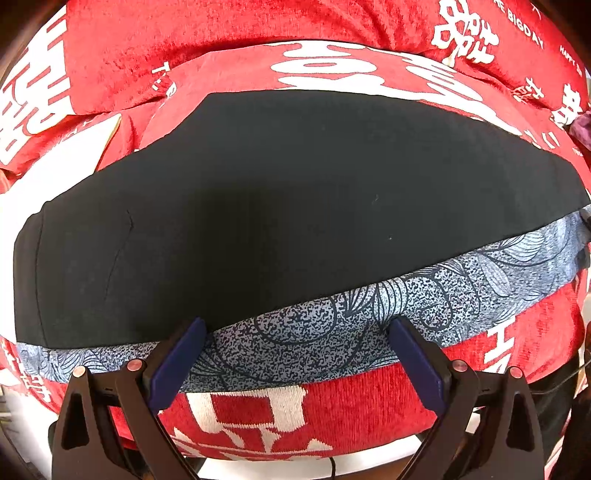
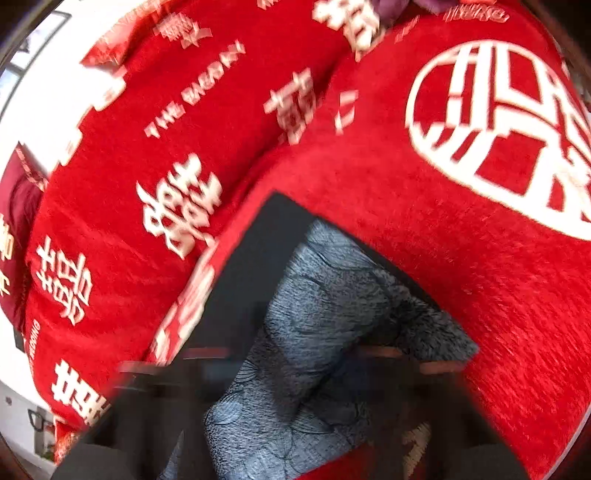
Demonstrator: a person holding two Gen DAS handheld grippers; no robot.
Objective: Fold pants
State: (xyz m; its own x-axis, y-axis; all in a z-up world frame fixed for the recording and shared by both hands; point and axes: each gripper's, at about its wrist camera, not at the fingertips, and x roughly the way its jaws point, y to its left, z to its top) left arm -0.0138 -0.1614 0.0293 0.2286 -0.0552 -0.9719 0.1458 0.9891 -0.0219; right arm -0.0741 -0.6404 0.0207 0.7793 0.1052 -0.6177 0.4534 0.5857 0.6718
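The pants (image 1: 280,206) are dark navy with a blue-grey floral patterned band (image 1: 369,325) along the near edge. They lie flat on a red blanket in the left wrist view. My left gripper (image 1: 295,354) is open, its blue pads (image 1: 181,350) straddling the patterned band at the near edge. In the right wrist view the picture is blurred by motion. The patterned cloth (image 2: 317,317) and dark fabric (image 2: 251,273) fill the lower middle, close to the camera. My right gripper's fingers are only dark smears, so their state is unclear.
A red blanket (image 2: 369,177) with white characters and lettering covers the surface in both views (image 1: 221,44). A purple cloth (image 2: 391,11) lies at the far edge. A white floor or wall (image 2: 37,96) shows at the left.
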